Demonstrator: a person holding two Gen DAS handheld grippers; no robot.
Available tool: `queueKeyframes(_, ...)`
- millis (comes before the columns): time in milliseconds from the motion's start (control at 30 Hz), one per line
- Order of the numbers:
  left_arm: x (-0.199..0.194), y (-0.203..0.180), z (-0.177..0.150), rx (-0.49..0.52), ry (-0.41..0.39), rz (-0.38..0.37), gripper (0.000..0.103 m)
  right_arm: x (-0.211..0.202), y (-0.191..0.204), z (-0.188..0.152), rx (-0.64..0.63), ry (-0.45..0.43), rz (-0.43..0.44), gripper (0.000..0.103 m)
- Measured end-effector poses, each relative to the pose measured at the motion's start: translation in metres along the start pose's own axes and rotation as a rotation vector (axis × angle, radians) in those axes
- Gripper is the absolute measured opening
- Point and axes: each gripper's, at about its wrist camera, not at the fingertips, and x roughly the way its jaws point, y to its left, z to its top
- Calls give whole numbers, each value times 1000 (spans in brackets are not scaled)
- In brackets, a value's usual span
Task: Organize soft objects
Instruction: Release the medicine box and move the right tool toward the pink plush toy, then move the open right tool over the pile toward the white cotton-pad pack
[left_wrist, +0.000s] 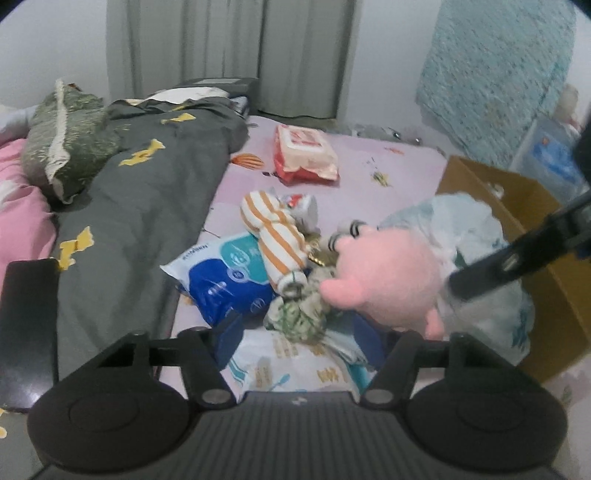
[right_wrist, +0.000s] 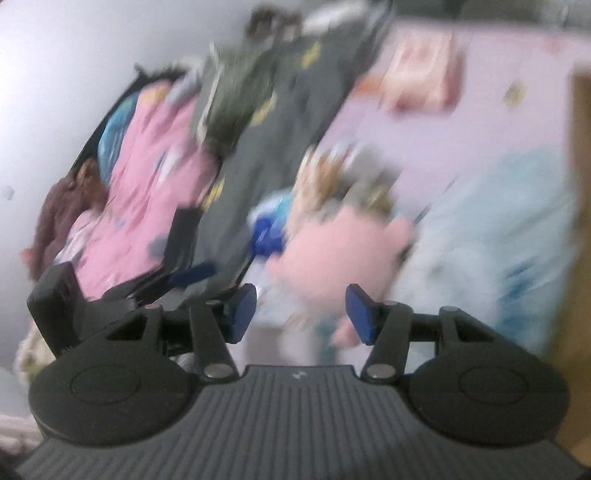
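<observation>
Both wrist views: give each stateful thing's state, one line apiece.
left gripper: open, empty, low over the pile.
right gripper: open, empty, view blurred.
pink plush: lying on the pile, ungripped.
striped sock bundle: rolled, resting on the blue packet.
cardboard box: open-topped.
red wipes pack: lid closed, flat.

Pink plush toy (left_wrist: 384, 280) beside cardboard box (left_wrist: 532, 229)

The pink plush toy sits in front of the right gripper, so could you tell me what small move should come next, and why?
Probably ease the right gripper forward over the pink plush toy. Its blue pads are spread with nothing between them, and the toy lies just beyond their tips, beside the cardboard box.
</observation>
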Motion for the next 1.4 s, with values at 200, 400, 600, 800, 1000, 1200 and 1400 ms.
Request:
queueKeyframes(200,9,14,-4,-35,20,-6,50,61,11,-10,53,138,-19,53)
queueKeyframes(400,3,31,-6,-32,-45,-17,51,77,14,-2,68,88,-34,49)
queueKeyframes(600,1,39,-3,-37,-78,-41,54,67,17,19,26,-13,-63,48)
queueKeyframes(800,3,36,0,-30,-69,-66,54,58,18,51,-22,-141,-130,49)
queueKeyframes(1000,12,26,3,-8,-51,-125,53,73,-9,84,37,-233,-173,47)
queueKeyframes(1200,21,19,3,10,-25,-149,49,62,-31,103,98,-369,-249,49)
queueKeyframes(1400,23,9,9,47,-38,-164,49,44,-53,98,165,-401,-212,49)
